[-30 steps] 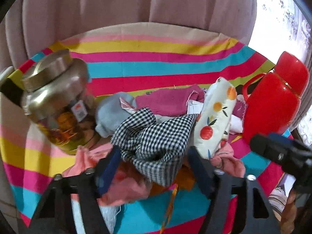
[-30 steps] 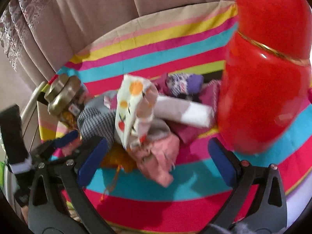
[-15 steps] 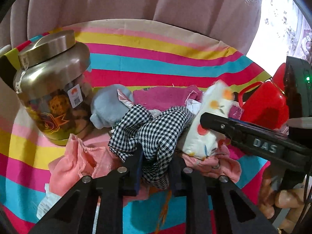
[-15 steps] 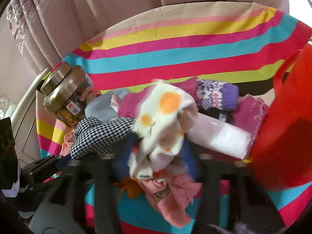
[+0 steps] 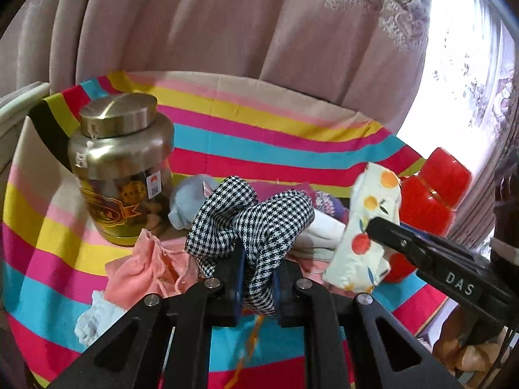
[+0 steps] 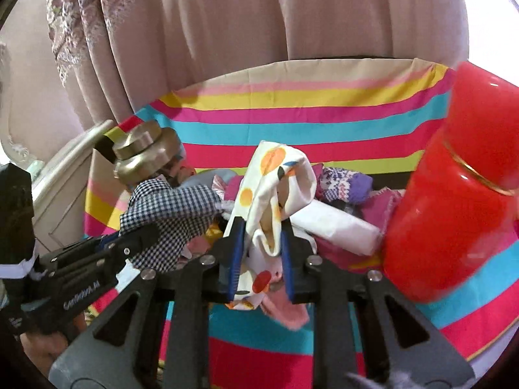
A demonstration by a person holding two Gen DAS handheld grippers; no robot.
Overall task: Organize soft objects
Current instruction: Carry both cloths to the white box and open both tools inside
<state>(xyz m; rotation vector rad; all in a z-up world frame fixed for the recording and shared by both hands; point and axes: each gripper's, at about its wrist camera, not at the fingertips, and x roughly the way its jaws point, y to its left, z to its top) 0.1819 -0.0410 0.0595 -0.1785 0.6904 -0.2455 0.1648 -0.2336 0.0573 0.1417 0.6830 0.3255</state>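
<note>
A second ago both grippers hung open over the heap of cloths on the striped cover (image 5: 285,149); now each has a piece pinched. The left gripper (image 5: 258,280) is closing on the checked cloth (image 5: 259,220), which bunches up between its pads and rises above the heap, beside the gold jar (image 5: 120,168). The right gripper (image 6: 261,253) is also closing, on the fruit-print cloth (image 6: 272,175), whose folds stand up from between its jaws; the red flask (image 6: 460,188) is close on its right. Both pieces have lifted a little from where they lay, while the pink cloth (image 5: 139,265), the blue sock (image 5: 189,204) and the white roll (image 6: 337,227) are left on the cover. It looks as if sorting has begun: two pieces are ready to be pulled free, and most of the heap remains to be dealt with.
</note>
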